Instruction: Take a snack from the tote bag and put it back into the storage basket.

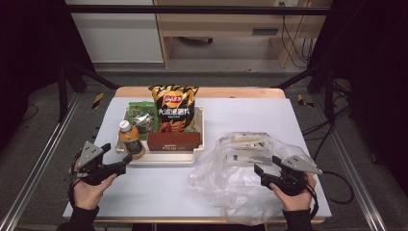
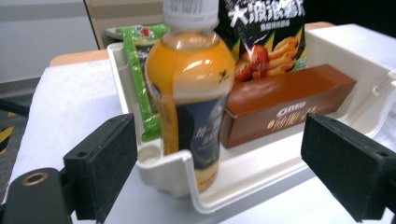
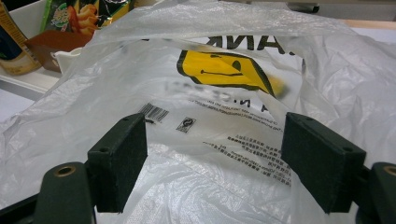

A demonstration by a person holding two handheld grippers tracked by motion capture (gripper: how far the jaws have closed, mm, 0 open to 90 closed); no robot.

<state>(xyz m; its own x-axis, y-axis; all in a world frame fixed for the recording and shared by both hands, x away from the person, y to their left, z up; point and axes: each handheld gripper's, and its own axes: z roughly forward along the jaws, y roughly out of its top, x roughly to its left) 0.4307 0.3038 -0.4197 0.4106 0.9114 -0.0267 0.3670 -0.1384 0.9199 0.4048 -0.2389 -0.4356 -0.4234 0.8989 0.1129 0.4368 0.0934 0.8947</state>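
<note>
A cream tray (image 1: 163, 160) holds an orange drink bottle (image 1: 130, 139), a brown Oreo box (image 1: 173, 141), a green snack packet (image 1: 140, 118) and a black-and-orange chips bag (image 1: 173, 108). My left gripper (image 1: 126, 161) is open just short of the tray's near left corner. In the left gripper view the bottle (image 2: 191, 93) stands upright in that corner ahead of the wide jaws of the left gripper (image 2: 219, 172), apart from both pads. A clear plastic bag (image 1: 240, 168) lies crumpled at the right. My right gripper (image 1: 260, 171) is open at the bag's near side, and thin film (image 3: 224, 93) spreads in front of its jaws (image 3: 215, 158).
The tray rim (image 2: 224, 186) curves around the bottle's base. The Oreo box (image 2: 285, 102) lies right of the bottle, with the chips bag (image 2: 266, 32) and green packet (image 2: 140, 70) behind. White table (image 1: 154, 192) stretches between the two hands.
</note>
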